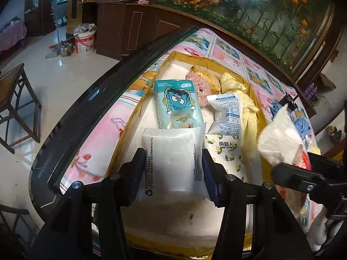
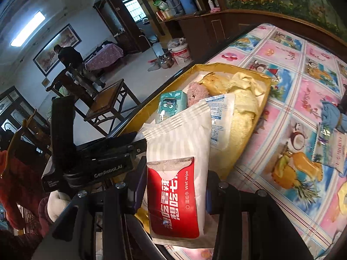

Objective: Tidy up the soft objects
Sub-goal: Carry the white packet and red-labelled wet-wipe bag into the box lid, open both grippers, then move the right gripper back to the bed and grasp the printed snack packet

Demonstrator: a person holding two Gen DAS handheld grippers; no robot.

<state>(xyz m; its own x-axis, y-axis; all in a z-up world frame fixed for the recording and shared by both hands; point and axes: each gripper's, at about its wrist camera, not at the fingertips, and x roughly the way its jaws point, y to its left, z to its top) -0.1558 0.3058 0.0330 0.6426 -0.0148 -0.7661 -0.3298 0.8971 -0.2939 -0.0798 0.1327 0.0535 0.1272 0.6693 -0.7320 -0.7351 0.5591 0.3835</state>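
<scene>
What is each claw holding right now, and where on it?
Left claw: white plastic pack, between its pads at the long side edges. Right claw: red-and-white wet wipe pack, pinched across its lower half.

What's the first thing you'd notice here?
The yellow box on the flowery tablecloth, stuffed with soft things like a teal cartoon tissue pack. Up close, the left gripper holds a white packet over it, and the right gripper a red wet-wipe pack.

teal cartoon pack, red/white wipes pkt, yellow box
</scene>
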